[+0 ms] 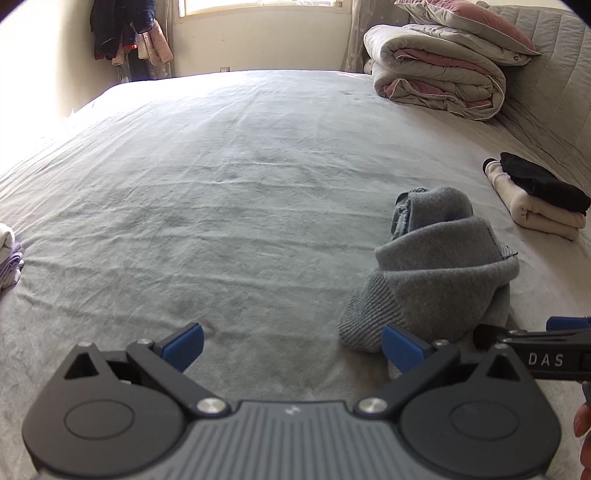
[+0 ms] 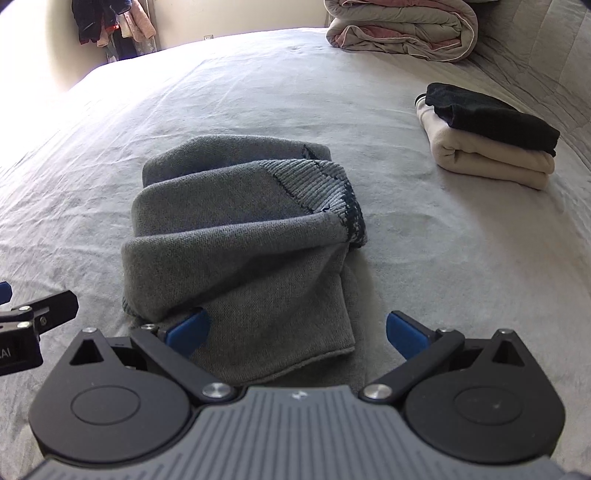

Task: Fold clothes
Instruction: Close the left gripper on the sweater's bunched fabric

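Grey sweater (image 2: 240,240) folded on bed (image 1: 221,166); my left gripper (image 1: 291,345) & right gripper (image 2: 295,332) both spread wide, empty. Just stacking onto folded pile (image 2: 487,136) left, I reckon.

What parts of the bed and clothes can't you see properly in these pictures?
- Pale clothes pile, left wrist view: cut off by the left edge.
- Grey sweater, right wrist view: its near edge hides behind the open right tongs.
- Cream garment: partly covered by the black one.
- Hanging clothes: too small and dark.
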A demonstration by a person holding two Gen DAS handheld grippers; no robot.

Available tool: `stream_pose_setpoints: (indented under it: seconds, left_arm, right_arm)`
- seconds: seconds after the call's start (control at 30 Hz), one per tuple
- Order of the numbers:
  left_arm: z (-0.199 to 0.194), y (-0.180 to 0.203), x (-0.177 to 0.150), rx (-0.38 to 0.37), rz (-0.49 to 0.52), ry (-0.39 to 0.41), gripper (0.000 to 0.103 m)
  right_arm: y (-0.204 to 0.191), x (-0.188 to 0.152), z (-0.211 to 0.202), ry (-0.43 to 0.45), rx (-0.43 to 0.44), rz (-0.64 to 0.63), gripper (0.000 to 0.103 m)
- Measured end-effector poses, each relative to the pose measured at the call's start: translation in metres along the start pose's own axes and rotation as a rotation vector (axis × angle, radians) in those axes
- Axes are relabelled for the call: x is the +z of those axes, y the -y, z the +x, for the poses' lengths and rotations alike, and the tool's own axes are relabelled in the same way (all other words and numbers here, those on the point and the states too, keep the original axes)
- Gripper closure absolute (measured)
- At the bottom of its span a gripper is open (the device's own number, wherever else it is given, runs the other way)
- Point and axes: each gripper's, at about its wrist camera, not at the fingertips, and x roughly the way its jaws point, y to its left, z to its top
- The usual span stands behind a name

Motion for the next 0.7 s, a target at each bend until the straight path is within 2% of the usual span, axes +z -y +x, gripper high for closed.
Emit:
stream_pose_setpoints:
  seconds: [0.17,0.27,0.7]
  left_arm:
    - [0.021,0.0,-0.003,-0.04,-0.001,-0.006,0.0]
    - [0.031,0.003,-0.006,-0.059,0.0,-0.021,0.0]
    - [0.052,0.004,-0.013,-0.098,-0.052,-0.066,0.0]
  right_arm:
    - [0.016,-0.011,0.031,-0.072,0.058,0.047,0.0]
    - [0.019,-0.015,0.031,-0.045,0.084,0.025,0.0]
    - [0.012,-0.03,0.026,0.04,0.083,-0.039,0.0]
